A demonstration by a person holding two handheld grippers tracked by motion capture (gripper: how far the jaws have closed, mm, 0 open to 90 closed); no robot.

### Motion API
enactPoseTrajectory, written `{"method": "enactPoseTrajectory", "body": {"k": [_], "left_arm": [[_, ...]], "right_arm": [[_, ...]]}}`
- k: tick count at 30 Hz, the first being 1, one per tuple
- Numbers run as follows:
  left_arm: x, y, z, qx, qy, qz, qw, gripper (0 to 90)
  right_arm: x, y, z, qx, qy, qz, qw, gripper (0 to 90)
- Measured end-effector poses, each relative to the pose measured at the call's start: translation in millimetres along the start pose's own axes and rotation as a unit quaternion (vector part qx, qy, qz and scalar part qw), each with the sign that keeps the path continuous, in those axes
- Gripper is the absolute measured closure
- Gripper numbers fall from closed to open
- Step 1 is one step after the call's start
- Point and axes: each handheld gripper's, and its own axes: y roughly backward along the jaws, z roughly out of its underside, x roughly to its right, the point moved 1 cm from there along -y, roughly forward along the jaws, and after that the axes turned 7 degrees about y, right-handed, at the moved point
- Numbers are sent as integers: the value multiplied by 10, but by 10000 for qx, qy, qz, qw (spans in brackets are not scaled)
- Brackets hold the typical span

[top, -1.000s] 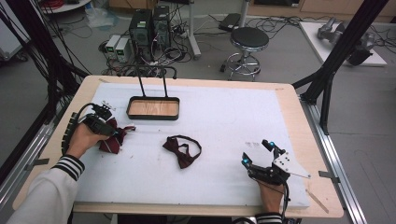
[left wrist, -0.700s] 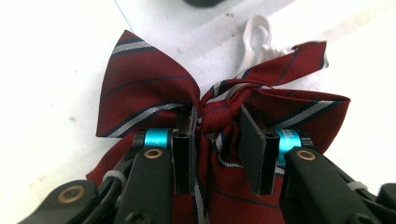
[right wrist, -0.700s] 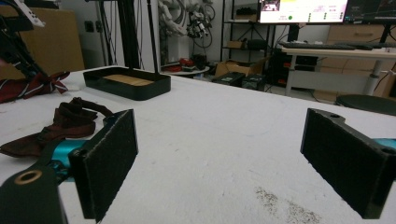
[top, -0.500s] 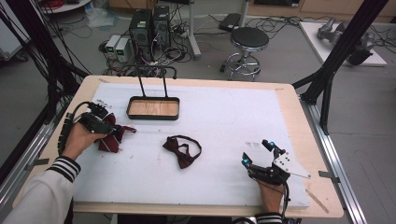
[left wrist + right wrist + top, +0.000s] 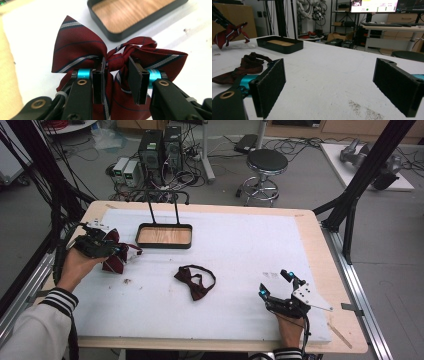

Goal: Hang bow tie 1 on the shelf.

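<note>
Striped bow tie (image 5: 120, 58) above white table (image 5: 240, 250); cluttered room behind.

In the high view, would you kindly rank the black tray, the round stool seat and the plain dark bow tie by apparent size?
1. black tray, largest.
2. stool seat, though it sits farther from the camera, so its true size is unsure.
3. plain dark bow tie, about as wide as the seat but thinner; a close call.
</note>
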Motion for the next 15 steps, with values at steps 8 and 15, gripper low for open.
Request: {"method": "enactPoseTrajectory", "body": {"k": [8, 15], "left_arm": [[20, 112, -63, 464, -103, 48, 9989, 678], [31, 203, -105, 878, -167, 80, 9960, 678]], "right_arm": [[0, 0, 0, 4, 8, 1, 10000, 103], [1, -2, 0, 6, 18, 2, 10000, 103]]}}
